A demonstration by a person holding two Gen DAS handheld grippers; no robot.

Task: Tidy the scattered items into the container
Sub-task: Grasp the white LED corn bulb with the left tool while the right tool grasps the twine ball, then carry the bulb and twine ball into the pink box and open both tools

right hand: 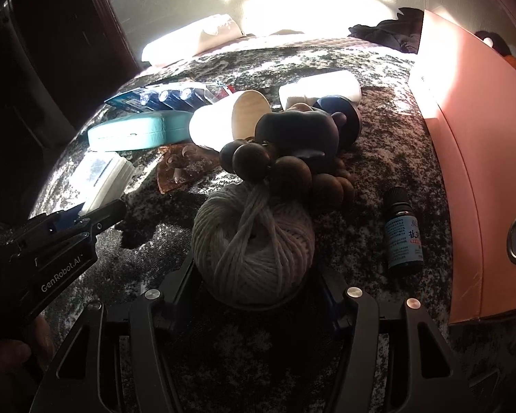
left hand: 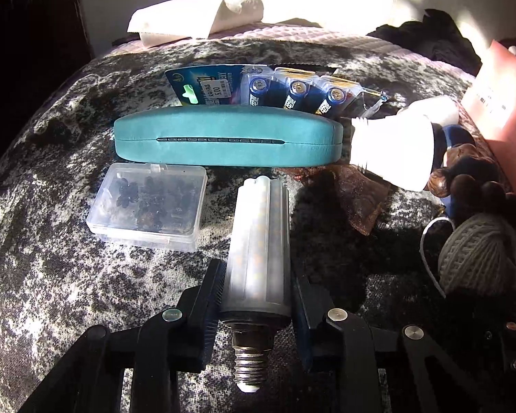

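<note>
My left gripper (left hand: 256, 289) is shut on a frosted corn-style LED bulb (left hand: 258, 237), screw base toward the camera, low over the mottled cloth. My right gripper (right hand: 254, 275) is shut on a ball of cream twine (right hand: 254, 237), which also shows in the left wrist view (left hand: 478, 254). The pink box (right hand: 464, 158) stands at the right edge. Scattered items: a teal glasses case (left hand: 227, 139), a battery pack (left hand: 275, 91), a clear box of dark bits (left hand: 148, 203), a white cone bulb (left hand: 392, 148), wooden beads (right hand: 285, 168), a small dropper bottle (right hand: 402, 234).
A paper roll (left hand: 196, 13) and dark clothes (left hand: 426, 38) lie at the back by the wall. An amber mesh pouch (left hand: 354, 192) lies between the bulbs. A white tube (right hand: 320, 89) and a dark round-based object (right hand: 340, 117) lie behind the beads. The left gripper body (right hand: 51, 251) shows at the right wrist view's left.
</note>
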